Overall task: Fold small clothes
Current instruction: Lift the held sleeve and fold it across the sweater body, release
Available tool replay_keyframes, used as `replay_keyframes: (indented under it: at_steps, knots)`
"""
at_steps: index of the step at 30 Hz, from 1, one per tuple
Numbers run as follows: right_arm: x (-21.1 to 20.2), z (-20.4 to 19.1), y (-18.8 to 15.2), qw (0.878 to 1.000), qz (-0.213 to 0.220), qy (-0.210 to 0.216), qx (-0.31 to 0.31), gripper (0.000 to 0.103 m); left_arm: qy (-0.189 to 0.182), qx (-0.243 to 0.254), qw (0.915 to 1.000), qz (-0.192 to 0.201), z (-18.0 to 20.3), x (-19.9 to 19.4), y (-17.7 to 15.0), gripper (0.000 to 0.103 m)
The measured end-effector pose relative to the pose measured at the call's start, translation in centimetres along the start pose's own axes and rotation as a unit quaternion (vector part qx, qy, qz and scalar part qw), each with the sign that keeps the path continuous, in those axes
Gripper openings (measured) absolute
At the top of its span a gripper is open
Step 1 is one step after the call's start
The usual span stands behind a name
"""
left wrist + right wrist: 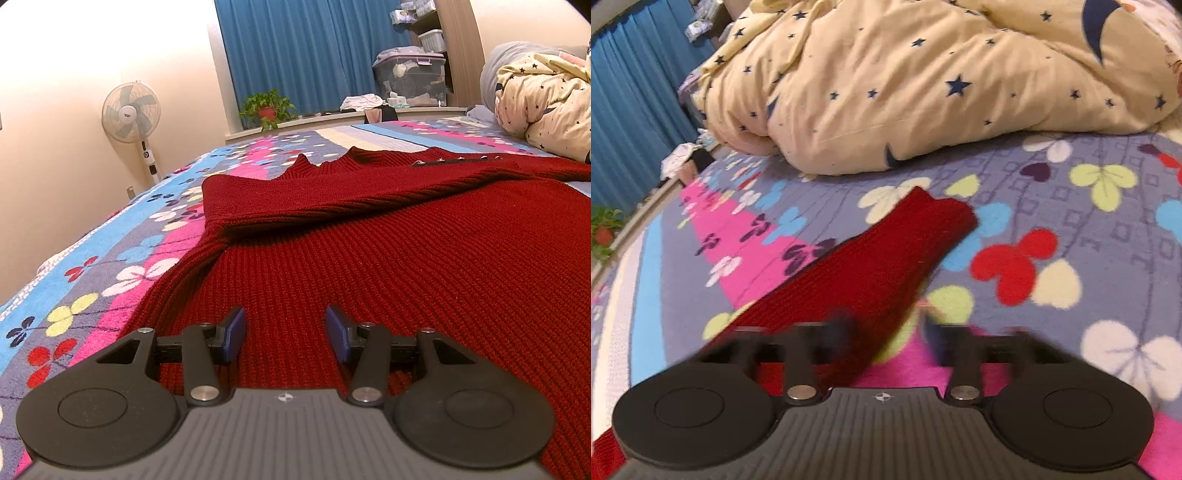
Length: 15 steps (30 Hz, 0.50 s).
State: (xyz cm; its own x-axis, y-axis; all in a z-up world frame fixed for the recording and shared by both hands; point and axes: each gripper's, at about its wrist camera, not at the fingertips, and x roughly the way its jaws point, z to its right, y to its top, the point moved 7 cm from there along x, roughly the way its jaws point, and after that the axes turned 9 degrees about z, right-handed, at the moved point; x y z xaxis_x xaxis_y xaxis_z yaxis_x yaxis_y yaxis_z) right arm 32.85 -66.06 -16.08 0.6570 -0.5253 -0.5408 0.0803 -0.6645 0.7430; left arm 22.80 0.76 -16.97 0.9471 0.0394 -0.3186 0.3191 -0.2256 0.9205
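Observation:
A dark red knit sweater (406,277) lies flat on the flowered bedspread (110,266), one sleeve (332,199) folded across its chest and the collar at the far side. My left gripper (285,332) hovers low over the sweater's near part, open, its blue pads (234,332) apart with only flat knit beneath. In the right wrist view the other red sleeve (886,251) stretches out over the bedspread (1071,221), cuff (945,218) farthest away. My right gripper (888,328) is motion-blurred over this sleeve's near part. Its fingers stand apart, with the sleeve edge and bedspread showing between them.
A bunched cream duvet with blue stars (923,85) lies just beyond the sleeve cuff; the duvet (546,99) also fills the right of the left wrist view. A standing fan (131,112), a potted plant (267,109), a blue curtain (314,51) and a storage box (410,77) lie past the bed.

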Motion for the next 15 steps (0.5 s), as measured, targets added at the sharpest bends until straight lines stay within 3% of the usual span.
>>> replay_keyframes:
  at_steps: [6,9,11,13,15]
  knots:
    - [-2.4,-4.0,0.7,0.995,0.063,0.013,-0.078,0.012,0.001,0.001,1.0000,0.001,0.1,0.0,0.0,0.055]
    - [-6.3,-9.7,1.4,0.978,0.121,0.067,-0.155,0.011,0.002,0.003,1.0000,0.002,0.1,0.0,0.0,0.055]
    - [-10.6,-15.2,0.6,0.953,0.160,0.139,-0.215,0.011,0.002,0.003,1.0000,0.003,0.2,-0.1,0.0,0.055]
    - [-15.9,-21.2,-2.3,0.911,0.179,0.242,-0.281,0.012,0.002,0.003,1.0000,0.002,0.1,-0.1,0.0,0.055]
    - [-21.1,-26.3,-7.5,0.849,0.158,0.355,-0.358,0.019,0.002,0.003,1.0000,0.002,0.2,-0.1,0.0,0.055]
